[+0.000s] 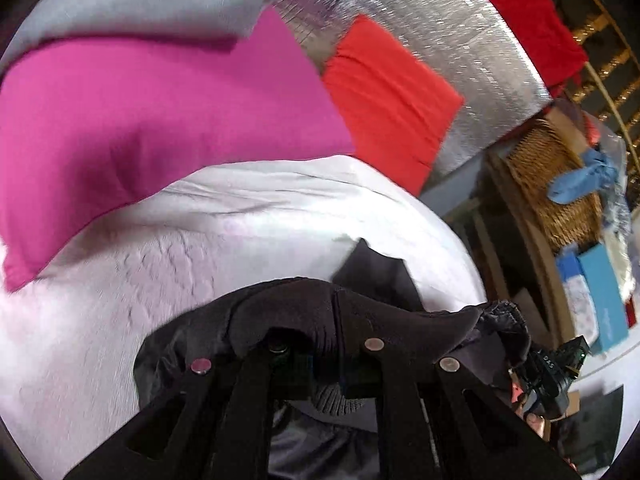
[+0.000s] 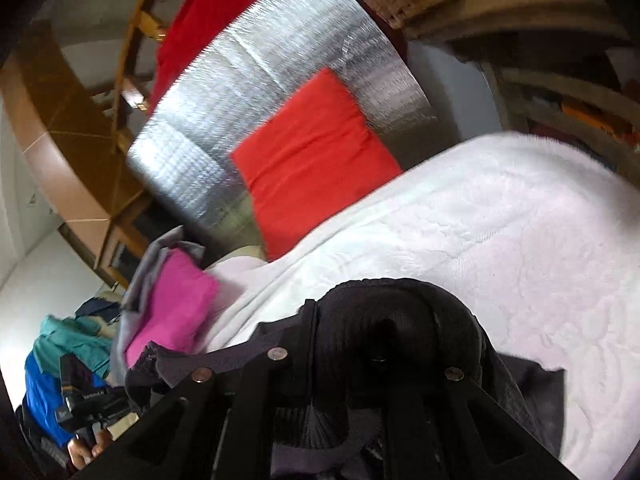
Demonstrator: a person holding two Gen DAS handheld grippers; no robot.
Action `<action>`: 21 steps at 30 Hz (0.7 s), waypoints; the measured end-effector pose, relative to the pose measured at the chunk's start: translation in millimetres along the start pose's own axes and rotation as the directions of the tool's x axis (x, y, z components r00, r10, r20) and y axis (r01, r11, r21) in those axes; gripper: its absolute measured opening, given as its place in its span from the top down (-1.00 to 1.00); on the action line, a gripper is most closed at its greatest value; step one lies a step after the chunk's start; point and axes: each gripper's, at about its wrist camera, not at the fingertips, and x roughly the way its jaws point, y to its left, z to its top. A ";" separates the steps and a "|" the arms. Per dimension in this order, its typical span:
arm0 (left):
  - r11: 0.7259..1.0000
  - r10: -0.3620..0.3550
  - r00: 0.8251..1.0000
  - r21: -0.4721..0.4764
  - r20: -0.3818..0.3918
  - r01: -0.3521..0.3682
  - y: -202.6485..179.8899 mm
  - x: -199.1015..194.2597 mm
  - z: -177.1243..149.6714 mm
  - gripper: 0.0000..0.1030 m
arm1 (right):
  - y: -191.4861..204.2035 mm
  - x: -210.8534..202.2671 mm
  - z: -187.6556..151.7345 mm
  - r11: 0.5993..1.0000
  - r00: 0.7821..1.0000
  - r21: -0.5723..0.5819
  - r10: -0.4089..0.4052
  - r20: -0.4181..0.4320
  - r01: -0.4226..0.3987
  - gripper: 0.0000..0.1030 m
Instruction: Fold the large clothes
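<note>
A black garment point(image 1: 304, 308) with a ribbed hem hangs bunched over the tips of my left gripper point(image 1: 324, 344), which is shut on it above the white bedspread point(image 1: 200, 248). In the right wrist view the same black garment point(image 2: 384, 312) is humped over my right gripper point(image 2: 340, 344), also shut on it. Each fisheye view catches the other gripper low at its edge, the right gripper point(image 1: 556, 364) at the right and the left gripper point(image 2: 84, 404) at the left, with a person's fingers point(image 2: 84, 450) on the handle.
A pink folded cloth point(image 1: 152, 120) under a grey one point(image 1: 140, 4) lies on the bed. An orange-red folded cloth point(image 1: 392, 96) rests on a silver quilted mat point(image 1: 460, 40). A wicker basket point(image 1: 560, 184) and blue boxes point(image 1: 600, 296) stand beside the bed. Blue and teal clothes point(image 2: 60, 360) are heaped on the floor.
</note>
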 end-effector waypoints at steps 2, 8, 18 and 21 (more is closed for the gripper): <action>1.000 0.023 1.000 -0.001 0.007 -0.023 8.2 20.0 -0.3 0.82 | -12.4 22.5 0.6 0.999 1.000 0.034 -0.014 -0.017 0.014 0.81; 0.998 0.065 0.998 -0.004 -0.007 -0.065 30.7 65.2 -11.3 0.75 | -68.9 77.3 -6.6 0.967 0.984 0.253 0.039 -0.174 0.006 0.75; 0.992 -0.056 0.989 -0.108 0.138 0.071 31.5 -1.5 -19.0 -0.27 | -100.6 -14.0 -4.2 0.826 0.952 0.477 0.292 0.090 -0.299 -0.72; 0.991 -0.028 0.971 -0.121 0.237 0.058 26.0 -44.8 -33.2 -0.29 | -95.5 -60.0 -20.7 0.838 0.947 0.444 0.301 0.109 -0.318 -0.72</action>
